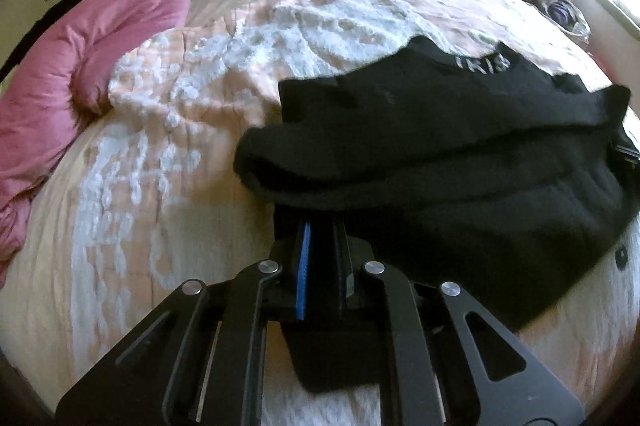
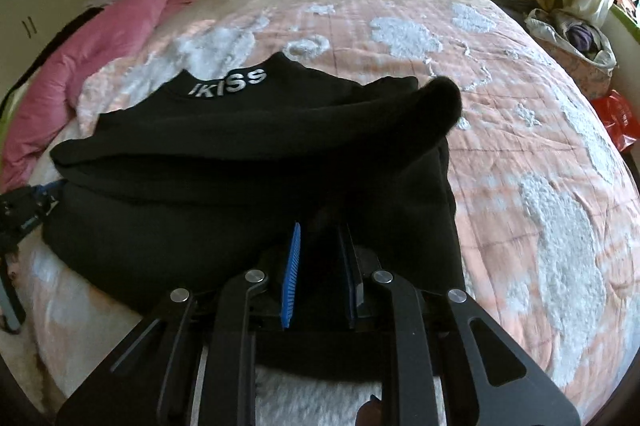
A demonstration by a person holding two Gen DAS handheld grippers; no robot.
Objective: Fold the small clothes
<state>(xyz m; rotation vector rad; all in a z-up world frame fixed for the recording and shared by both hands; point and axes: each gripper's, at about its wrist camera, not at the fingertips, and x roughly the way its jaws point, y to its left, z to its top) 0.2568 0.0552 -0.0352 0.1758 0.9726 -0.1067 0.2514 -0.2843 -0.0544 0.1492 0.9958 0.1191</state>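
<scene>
I am working a fold on the black garment [image 1: 460, 153], which is lying on the pink-and-white bedspread [image 1: 192, 129].

Left side first. My left gripper [image 1: 318, 226] is pinching the near left edge of the garment; the jaws are pressed nearly together, with black cloth running between the blue pads and hanging below them toward me. Ahead of these jaws and to their right, the garment is lying in stacked layers, its lettered neckband at the far end. Far off to the left of these jaws, a pink quilt [image 1: 80, 65] is lying bunched along the bed's edge, well apart from the work.

Right side. My right gripper [image 2: 320, 246] is gripping the near right edge of the same garment [image 2: 240, 161]. Here the jaws are standing slightly apart with a thick bundle of black cloth filling the gap, so I judge them to be clamping it. A sleeve end [image 2: 442, 97] is rising ahead of these jaws and slightly to their right. The white lettering [image 2: 228, 83] is lying ahead and to the left.

Judgement: the bottom hem is being carried toward the neckband, and the fold is partway done. The next move calls for advancing both grips level and together, laying the hem flat short of the lettering, then releasing. Uneven travel would skew the fold.
</scene>
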